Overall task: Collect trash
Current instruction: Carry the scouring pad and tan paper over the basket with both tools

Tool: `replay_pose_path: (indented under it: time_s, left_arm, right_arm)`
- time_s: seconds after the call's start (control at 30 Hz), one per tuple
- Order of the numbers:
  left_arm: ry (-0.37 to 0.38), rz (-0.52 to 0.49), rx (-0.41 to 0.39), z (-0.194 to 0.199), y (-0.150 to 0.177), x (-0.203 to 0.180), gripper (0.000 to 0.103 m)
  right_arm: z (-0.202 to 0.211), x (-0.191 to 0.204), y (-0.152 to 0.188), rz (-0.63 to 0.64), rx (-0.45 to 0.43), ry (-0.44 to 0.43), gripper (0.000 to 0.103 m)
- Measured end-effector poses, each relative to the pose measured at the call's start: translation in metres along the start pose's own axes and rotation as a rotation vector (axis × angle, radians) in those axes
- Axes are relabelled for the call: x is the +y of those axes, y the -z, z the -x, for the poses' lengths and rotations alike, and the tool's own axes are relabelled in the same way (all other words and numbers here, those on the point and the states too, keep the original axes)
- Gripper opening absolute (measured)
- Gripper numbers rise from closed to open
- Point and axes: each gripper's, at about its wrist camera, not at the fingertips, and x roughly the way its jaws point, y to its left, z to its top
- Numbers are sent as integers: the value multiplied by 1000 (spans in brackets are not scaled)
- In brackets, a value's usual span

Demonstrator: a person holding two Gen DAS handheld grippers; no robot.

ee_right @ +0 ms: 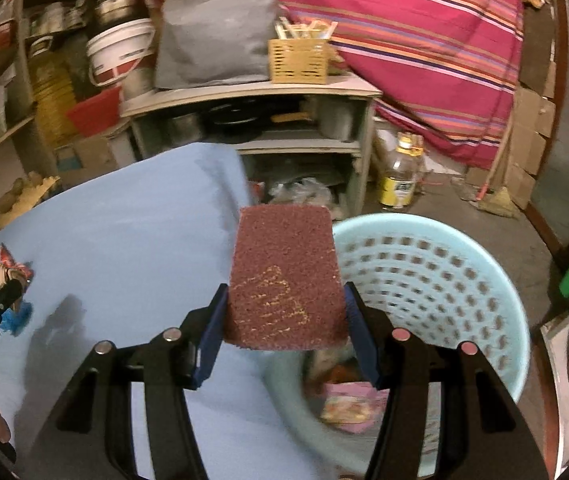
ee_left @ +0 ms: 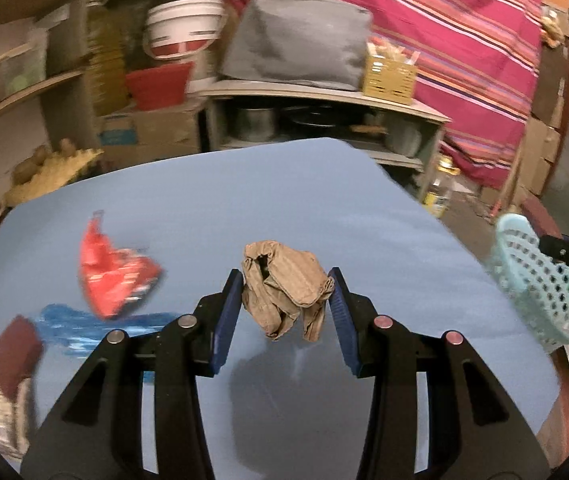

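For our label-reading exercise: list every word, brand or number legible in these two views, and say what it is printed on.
Nothing is legible.
Red wrapper: print blurred.
Bottle label: too small.
White bucket: markings blurred.
Pad in the right gripper: yellow scribble, unreadable.

A table (ee_left: 212,200) with a plain light blue top carries the litter. On it, toward the left in the left wrist view, lies a crumpled red wrapper (ee_left: 112,272); just beside and partly under it is a blue wrapper (ee_left: 72,330), blurred. Near the left edge sits a dark red and pale packet (ee_left: 10,376), too smeared to read. The rest of the top is bare. Beside the table's right edge stands a pale blue perforated basket (ee_right: 436,280) with a pink wrapper (ee_right: 348,404) inside.
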Motion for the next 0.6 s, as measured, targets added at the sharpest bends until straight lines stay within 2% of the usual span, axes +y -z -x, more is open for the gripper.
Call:
replay_pose_path:
  time_s: [0.33,0.6]
  left_arm:
    - [179,-76,-18,-12,-13,-115,42]
    - [285,-156,-32,-18,-36,-204,43]
  right_arm:
    - [8,-88,-10,-112,-25,54,56]
    - [8,-134,-10,-191,-16,66,56]
